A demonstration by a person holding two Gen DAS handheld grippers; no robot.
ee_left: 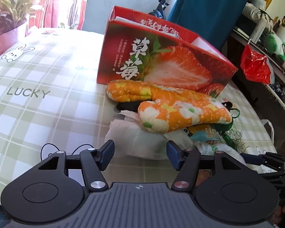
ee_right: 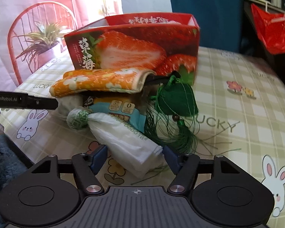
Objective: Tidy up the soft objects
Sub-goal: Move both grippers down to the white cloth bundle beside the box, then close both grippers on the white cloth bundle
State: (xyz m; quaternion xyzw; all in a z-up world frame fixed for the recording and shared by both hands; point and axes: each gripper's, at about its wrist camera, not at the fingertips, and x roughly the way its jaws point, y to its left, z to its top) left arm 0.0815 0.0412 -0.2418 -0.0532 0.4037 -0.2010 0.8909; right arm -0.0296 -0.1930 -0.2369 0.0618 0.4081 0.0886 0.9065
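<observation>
A home: bunny-print tablecloth [ee_left: 38, 72], potted plant [ee_left: 11, 5], curtains [ee_left: 66, 1].

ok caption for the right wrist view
Open right gripper straddles a white bag in the soft pile before the strawberry box.

The right gripper [ee_right: 134, 160] is being held with its jaws apart around the near end of a white plastic bag [ee_right: 123, 138]. Behind the bag, a light blue packet [ee_right: 121, 112] is lying under an orange floral oven mitt [ee_right: 102, 81]. A green tasselled pouch [ee_right: 177, 99] is resting to the bag's right. A red strawberry box [ee_right: 134, 45] is standing behind the bag.
</observation>
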